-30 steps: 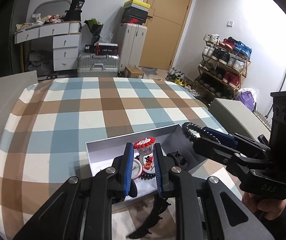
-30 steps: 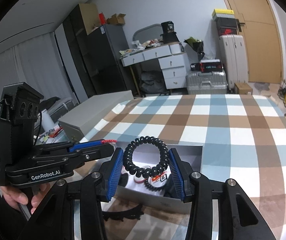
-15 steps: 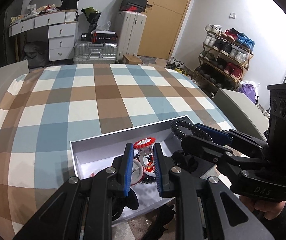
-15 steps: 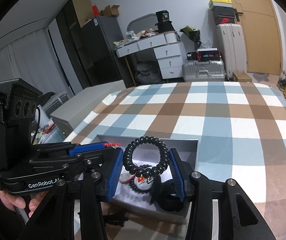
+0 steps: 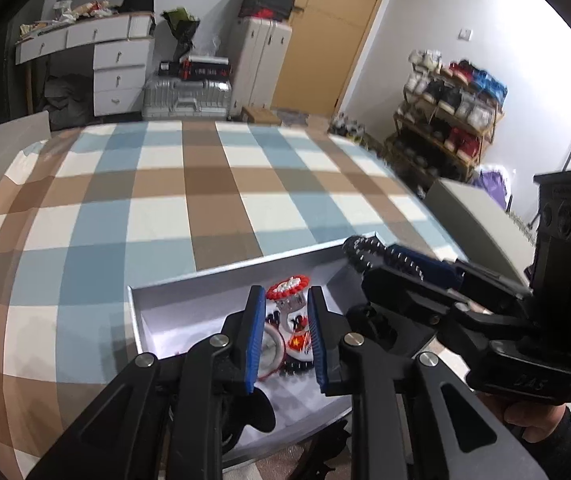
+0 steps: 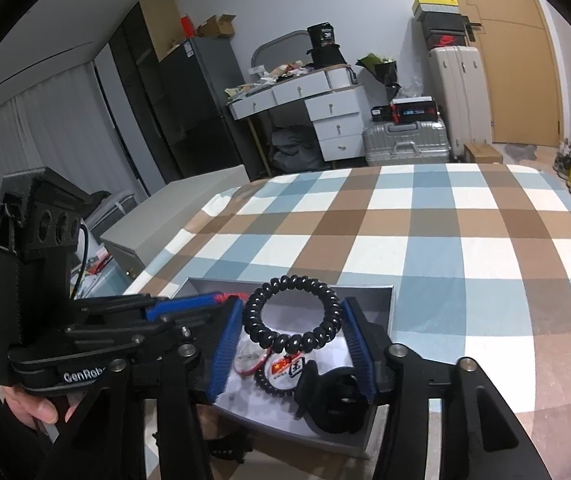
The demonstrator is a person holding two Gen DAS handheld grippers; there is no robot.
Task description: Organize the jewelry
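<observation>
1. Holding: the right gripper (image 6: 293, 330) carries a black coil hair tie (image 6: 292, 312), its jaws closed in on the loop's two sides, above the grey tray (image 6: 390, 304). In the left wrist view the same coil (image 5: 359, 252) shows past the tray's far right corner.

2. Handling, coil hair tie: judged light, springy and soft. The ridged coils should give the blue pads purchase. Squeezed across its width it likely deforms instead of slipping. The present hold on opposite sides looks sound.

3. Left gripper (image 5: 285, 332): jaws spread a little, nothing visibly between them, poised over the tray's near-left part.

4. Tray contents: a red-and-white beaded piece (image 5: 288, 287) toward the middle; a round badge with a red flag mark (image 6: 285, 368); a red-rimmed ring (image 6: 250, 362); a second black coil (image 6: 266, 380) under the badge; a black claw clip (image 6: 335, 400) at the near right corner.

5. Handling, contents: all judged small and light. The badge and ring are probably stiff and smooth, best taken by the rim. The clip is rigid with teeth, best taken across its body.

6. Carrier: the tray sits at the near edge of a table under a checked cloth (image 6: 425, 240).
</observation>
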